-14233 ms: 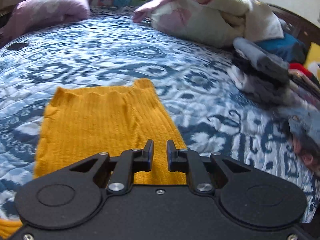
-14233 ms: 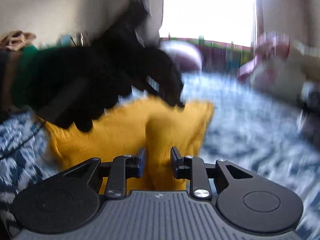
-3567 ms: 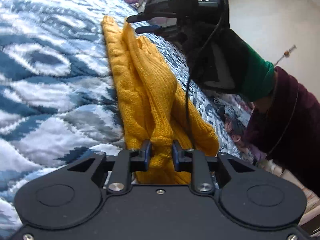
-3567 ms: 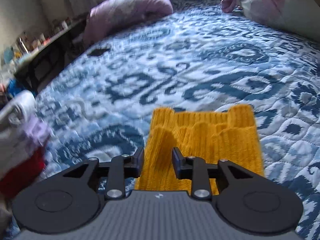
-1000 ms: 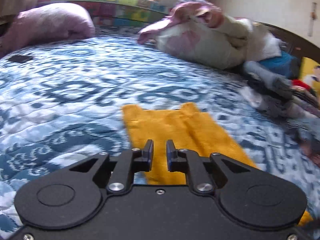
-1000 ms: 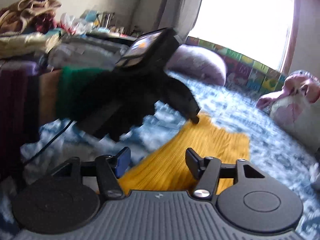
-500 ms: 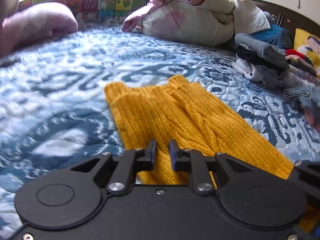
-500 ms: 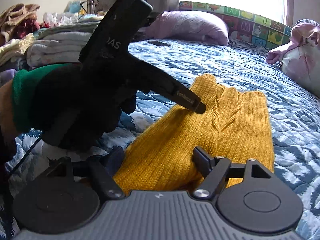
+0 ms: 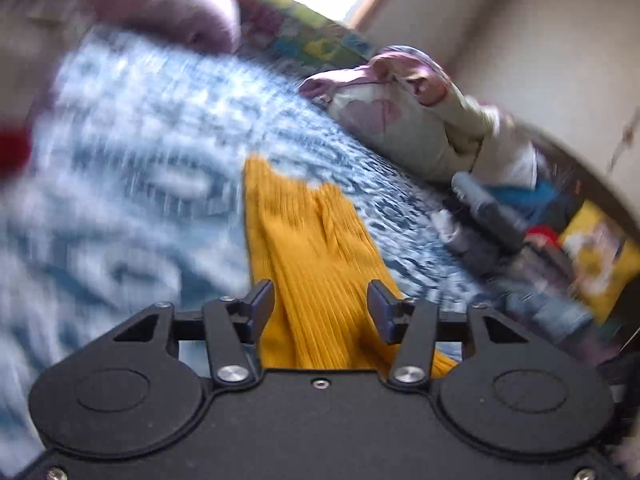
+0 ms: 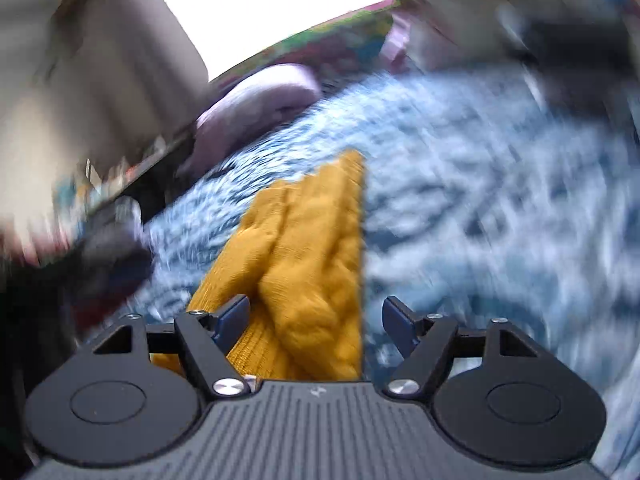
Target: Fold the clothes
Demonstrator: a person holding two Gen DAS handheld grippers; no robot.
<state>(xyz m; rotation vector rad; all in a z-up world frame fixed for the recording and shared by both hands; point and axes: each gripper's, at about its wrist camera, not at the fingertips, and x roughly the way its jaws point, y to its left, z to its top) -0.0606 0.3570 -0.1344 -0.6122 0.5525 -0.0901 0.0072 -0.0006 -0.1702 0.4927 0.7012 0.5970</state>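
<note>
A mustard-yellow knit garment (image 9: 308,240) lies folded into a long narrow strip on the blue-and-white patterned bedspread (image 9: 132,184). My left gripper (image 9: 322,304) is open, its jaws spread on either side of the strip's near end. The garment also shows in the right wrist view (image 10: 312,248), bunched and ridged. My right gripper (image 10: 316,318) is open too, with the near end of the garment between its spread fingers. Both views are blurred and tilted.
A pink and cream bundle (image 9: 404,120) lies at the far side of the bed. A heap of mixed clothes (image 9: 520,232) sits at the right. A purple pillow (image 9: 172,16) is at the head; it also shows in the right wrist view (image 10: 260,104).
My left gripper has gone from shut to open over the garment. My right gripper stays open. Both cameras have swung and tilted, blurring the views. The left hand no longer crosses the right view.
</note>
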